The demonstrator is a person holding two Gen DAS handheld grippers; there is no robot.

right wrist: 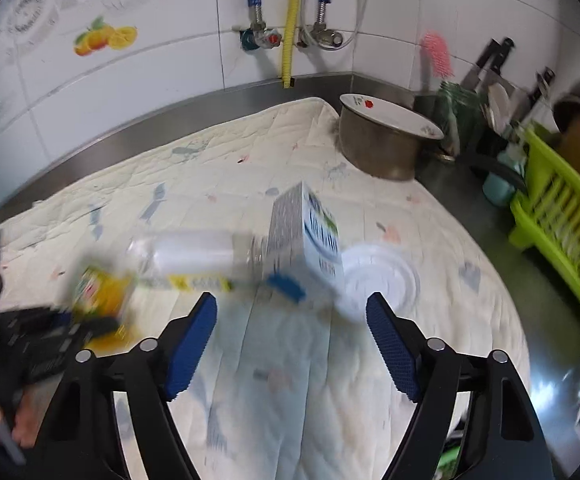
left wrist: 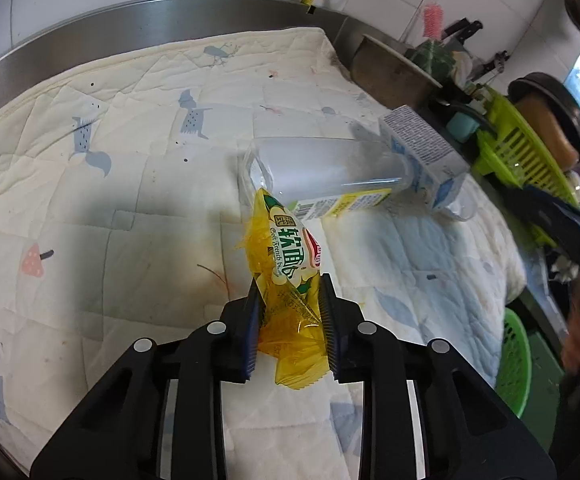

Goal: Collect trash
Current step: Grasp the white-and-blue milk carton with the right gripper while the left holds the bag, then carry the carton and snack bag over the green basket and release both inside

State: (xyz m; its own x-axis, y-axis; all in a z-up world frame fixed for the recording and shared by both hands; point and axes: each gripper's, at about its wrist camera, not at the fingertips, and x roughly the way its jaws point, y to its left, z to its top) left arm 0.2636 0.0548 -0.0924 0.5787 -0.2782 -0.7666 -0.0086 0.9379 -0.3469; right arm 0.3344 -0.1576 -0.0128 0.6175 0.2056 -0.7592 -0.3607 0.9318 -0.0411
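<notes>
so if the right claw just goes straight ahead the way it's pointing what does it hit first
Most likely the upright blue-and-white paper carton, which stands just beyond the open right claw, on the cream quilted mat. The white round plastic lid lies slightly right of that line. Blur makes depth uncertain.

The quilted cloth point(right wrist: 249, 360) covers the counter, running back to the steel upstand point(right wrist: 161, 120) along the far wall. At the middle lies a plastic bottle point(right wrist: 193, 252) on its side, its neck end touching the carton point(right wrist: 310, 236) just to its right. A round lid point(right wrist: 378, 280) rests flat on the cloth right of the carton. The snack wrapper point(left wrist: 285, 256) sits near and left of the bottle, between the left gripper's point(left wrist: 290, 292) fingers. Far right stands a pot point(right wrist: 378, 152) with a plate point(right wrist: 390, 114) on top; the dish rack point(right wrist: 554, 216) is further right.
</notes>
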